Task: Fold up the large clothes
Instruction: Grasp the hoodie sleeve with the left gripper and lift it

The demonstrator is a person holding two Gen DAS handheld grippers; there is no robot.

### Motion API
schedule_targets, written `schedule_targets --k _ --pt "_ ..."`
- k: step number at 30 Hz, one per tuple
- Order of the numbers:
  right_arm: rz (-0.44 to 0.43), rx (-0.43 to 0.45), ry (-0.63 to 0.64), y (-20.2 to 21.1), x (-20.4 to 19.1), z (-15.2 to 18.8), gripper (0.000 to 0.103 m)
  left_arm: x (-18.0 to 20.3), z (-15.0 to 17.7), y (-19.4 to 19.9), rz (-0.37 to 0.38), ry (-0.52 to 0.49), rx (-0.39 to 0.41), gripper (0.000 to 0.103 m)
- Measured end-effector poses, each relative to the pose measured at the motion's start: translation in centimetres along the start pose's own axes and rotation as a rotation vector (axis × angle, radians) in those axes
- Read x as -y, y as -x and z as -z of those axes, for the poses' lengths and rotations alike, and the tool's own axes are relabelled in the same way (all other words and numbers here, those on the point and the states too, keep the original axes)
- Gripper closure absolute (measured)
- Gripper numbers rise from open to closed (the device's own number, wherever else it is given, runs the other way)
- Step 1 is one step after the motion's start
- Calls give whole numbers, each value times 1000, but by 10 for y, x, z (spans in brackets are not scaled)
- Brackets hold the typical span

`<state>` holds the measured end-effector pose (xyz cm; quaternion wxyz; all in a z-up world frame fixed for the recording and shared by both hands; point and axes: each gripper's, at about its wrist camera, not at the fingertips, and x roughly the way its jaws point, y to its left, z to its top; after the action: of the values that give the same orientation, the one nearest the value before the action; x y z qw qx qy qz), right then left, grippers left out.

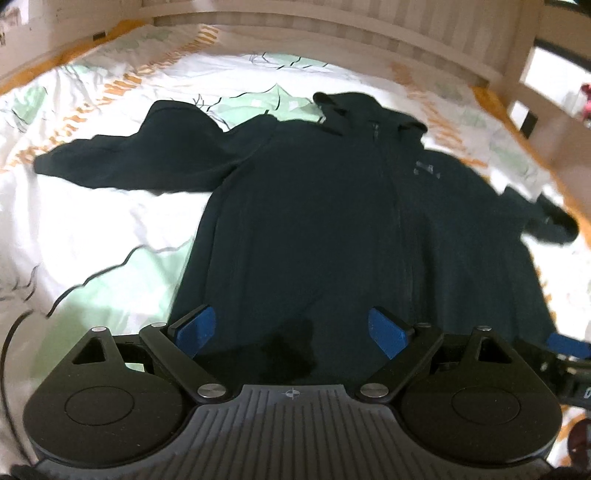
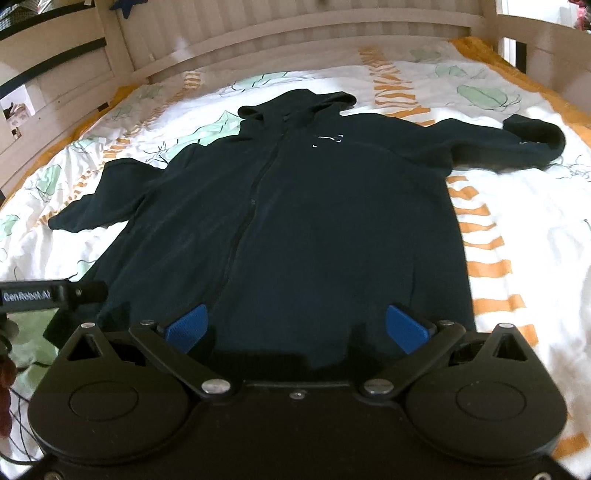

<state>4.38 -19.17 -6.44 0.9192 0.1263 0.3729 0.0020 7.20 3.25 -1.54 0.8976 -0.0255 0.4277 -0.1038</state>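
A dark navy zip hoodie (image 1: 332,206) lies flat and face up on the bed, hood at the far end, both sleeves spread out to the sides. It also shows in the right wrist view (image 2: 317,221). My left gripper (image 1: 291,330) is open and empty, its blue pads over the left part of the hem. My right gripper (image 2: 295,328) is open and empty over the right part of the hem. The left sleeve (image 1: 122,158) bends at the elbow. The right sleeve (image 2: 517,144) curls at its cuff.
The bed cover (image 2: 517,236) is white with green leaves and orange stripes. A slatted wooden headboard (image 2: 295,33) stands behind the hood. Bed rails run along the left (image 2: 55,92) and the right (image 1: 535,74). The left gripper's body (image 2: 44,295) shows at the left edge.
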Motion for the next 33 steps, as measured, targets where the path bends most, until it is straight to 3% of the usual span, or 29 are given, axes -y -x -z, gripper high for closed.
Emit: schedule_targets --k 11,15,26,33 --pt "-64 -38 26 -42 -15 -39 1 -76 -64 -38 -99 -4 41 12" --pt "-90 -56 35 -62 -26 -54 1 -122 -87 -59 -136 66 33 12" --pt "-142 -76 117 -108 -66 -81 1 -249 -142 -105 -338 319 65 12" --pt "-172 -71 149 -125 -88 -92 1 -290 -145 -142 -348 437 42 12"
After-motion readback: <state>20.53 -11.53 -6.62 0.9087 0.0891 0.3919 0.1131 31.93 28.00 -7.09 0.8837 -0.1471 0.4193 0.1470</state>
